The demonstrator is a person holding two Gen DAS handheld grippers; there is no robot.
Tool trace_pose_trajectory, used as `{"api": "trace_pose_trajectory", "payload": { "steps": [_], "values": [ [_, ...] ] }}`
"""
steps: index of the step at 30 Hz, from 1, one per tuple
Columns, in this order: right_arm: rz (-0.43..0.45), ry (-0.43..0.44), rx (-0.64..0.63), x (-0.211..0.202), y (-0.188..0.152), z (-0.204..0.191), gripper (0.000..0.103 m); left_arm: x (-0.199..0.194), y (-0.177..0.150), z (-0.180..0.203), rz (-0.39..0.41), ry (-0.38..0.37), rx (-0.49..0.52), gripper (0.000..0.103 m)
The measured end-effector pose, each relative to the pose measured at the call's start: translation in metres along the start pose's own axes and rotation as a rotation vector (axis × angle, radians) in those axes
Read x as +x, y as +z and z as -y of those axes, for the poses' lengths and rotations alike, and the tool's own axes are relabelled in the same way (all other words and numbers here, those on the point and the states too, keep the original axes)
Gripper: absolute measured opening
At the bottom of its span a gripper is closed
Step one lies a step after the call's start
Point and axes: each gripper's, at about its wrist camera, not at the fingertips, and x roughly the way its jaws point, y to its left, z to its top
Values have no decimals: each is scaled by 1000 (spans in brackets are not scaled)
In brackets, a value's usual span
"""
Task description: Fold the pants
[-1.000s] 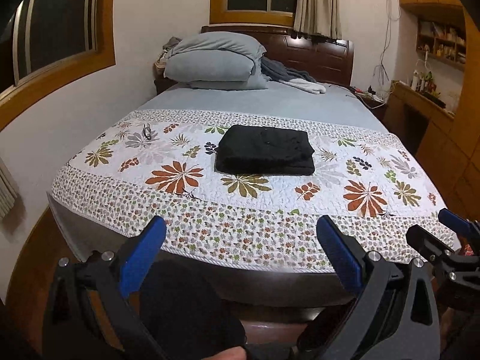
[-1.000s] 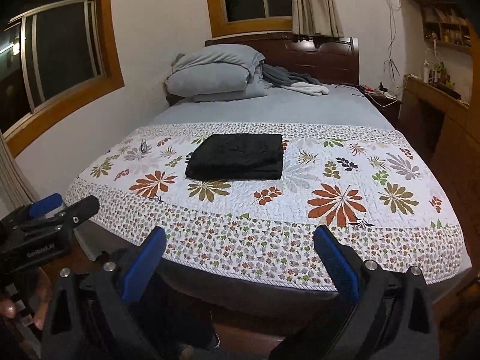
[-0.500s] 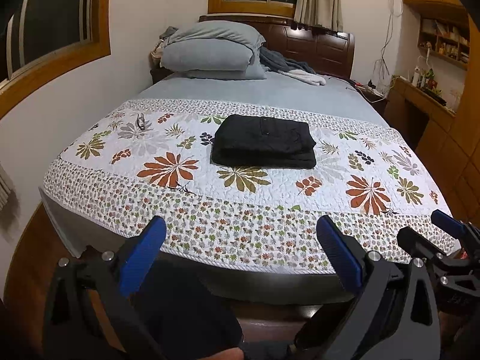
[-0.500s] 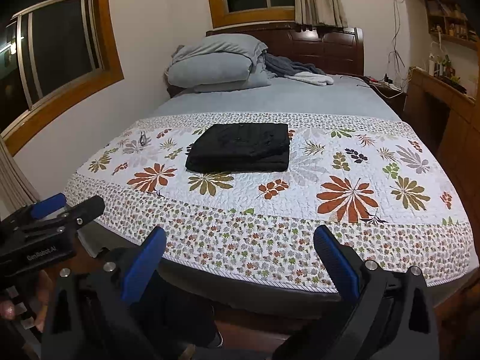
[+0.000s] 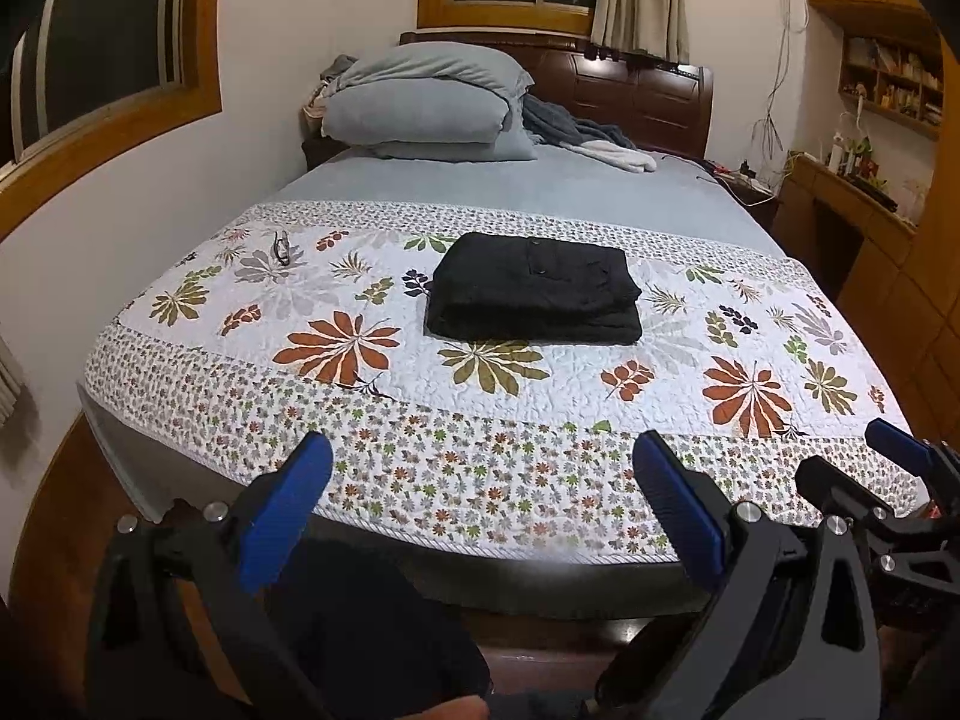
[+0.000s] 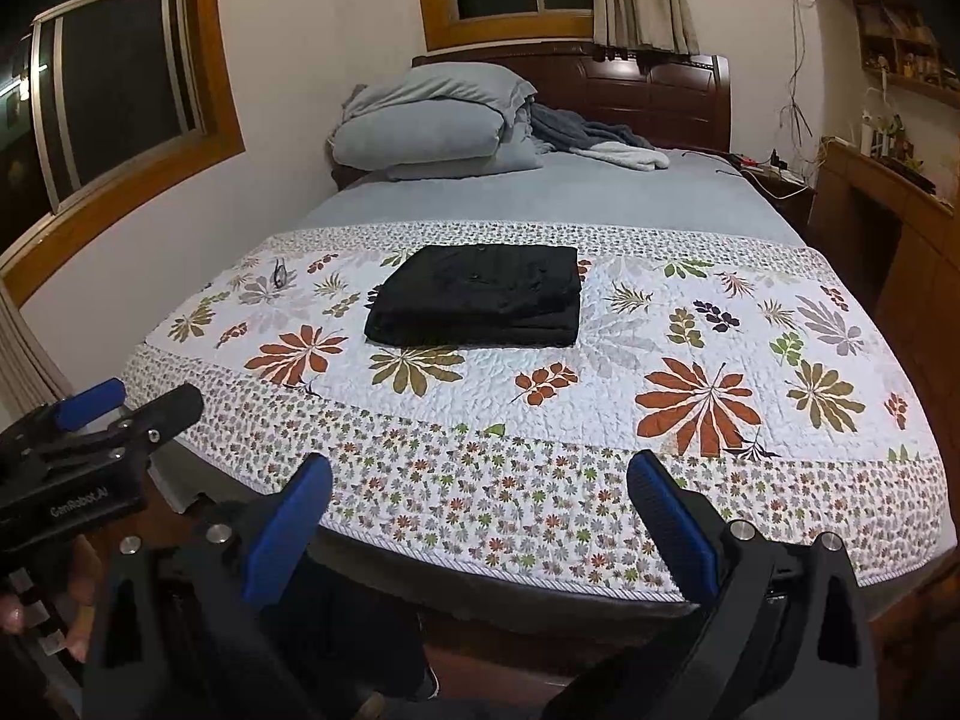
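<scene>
**Folded pants lying on the quilt, both grippers held back from the bed**

While the left gripper (image 5: pixel 480 468) is hanging at the bottom of the left wrist view with its jaws wide apart and nothing between them, the black pants (image 5: pixel 533 288) are lying folded into a neat rectangle just above the middle of the frame. They are resting on the flowered quilt (image 5: pixel 660 360). A pair of glasses (image 5: pixel 281 248) is sitting on the quilt to the left. Grey pillows (image 5: pixel 429 102) are piled at the top centre. The right gripper (image 5: pixel 888 480) is showing at the lower right edge.

In the right wrist view, the right gripper (image 6: pixel 480 480) is sitting along the bottom, jaws spread and empty. The pants (image 6: pixel 480 294) are lying centre frame on the quilt (image 6: pixel 690 330). The left gripper (image 6: pixel 120 414) is poking in at lower left, well apart from the pants.
</scene>
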Motion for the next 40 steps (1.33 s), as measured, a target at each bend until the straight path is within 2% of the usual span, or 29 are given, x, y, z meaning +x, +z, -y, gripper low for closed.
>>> {"api": "trace_pose_trajectory", "payload": {
  "steps": [21, 28, 40],
  "values": [
    [-16, 2, -2, 10, -4, -1, 99, 8, 2, 2, -3, 10, 6, 100],
    [-14, -4, 6, 9, -5, 2, 99, 4, 1, 3, 32, 9, 7, 100],
    [-13, -4, 5, 9, -5, 3, 99, 6, 1, 0, 8, -14, -12, 100]
  ]
}}
